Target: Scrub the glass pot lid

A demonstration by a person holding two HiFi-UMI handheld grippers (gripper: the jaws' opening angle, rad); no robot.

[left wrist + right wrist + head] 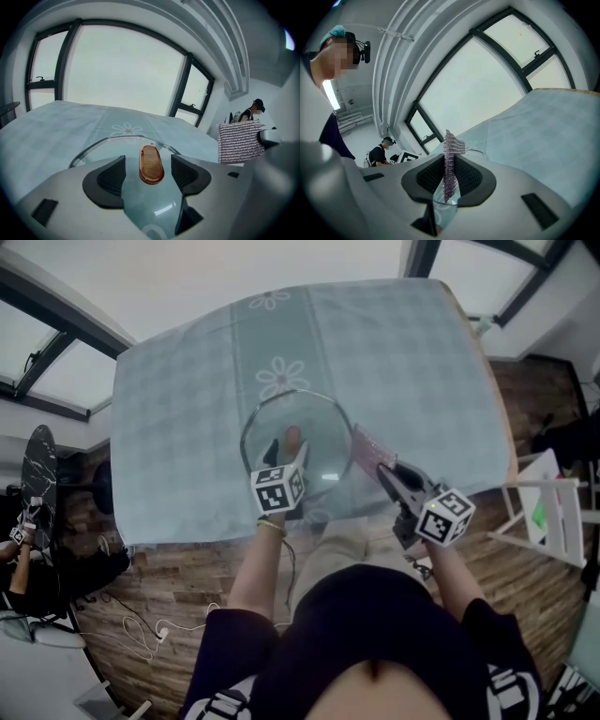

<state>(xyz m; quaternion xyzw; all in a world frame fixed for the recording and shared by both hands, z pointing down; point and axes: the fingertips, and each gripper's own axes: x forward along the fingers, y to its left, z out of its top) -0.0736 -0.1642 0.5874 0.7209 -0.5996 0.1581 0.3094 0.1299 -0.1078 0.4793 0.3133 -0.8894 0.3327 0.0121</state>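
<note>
The left claw (148,171) stands wide open astride the knob (151,164), its pads clear of it, so nothing is held there. The right claw (449,176) is clamped on a cloth (451,145), poised just beside the rim of the lid (319,423) (off the glass, as far as I can tell). The lid lies flat near the desk's (178,427) front edge. No scrubbing shows as done; gripping the knob and wiping seem still ahead.

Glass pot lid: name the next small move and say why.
Probably close the left gripper on the wooden knob. Its jaws stand open on either side of the knob without touching it, so the glass pot lid lies unsteadied on the table. The right gripper is already shut on the scrubbing cloth.
</note>
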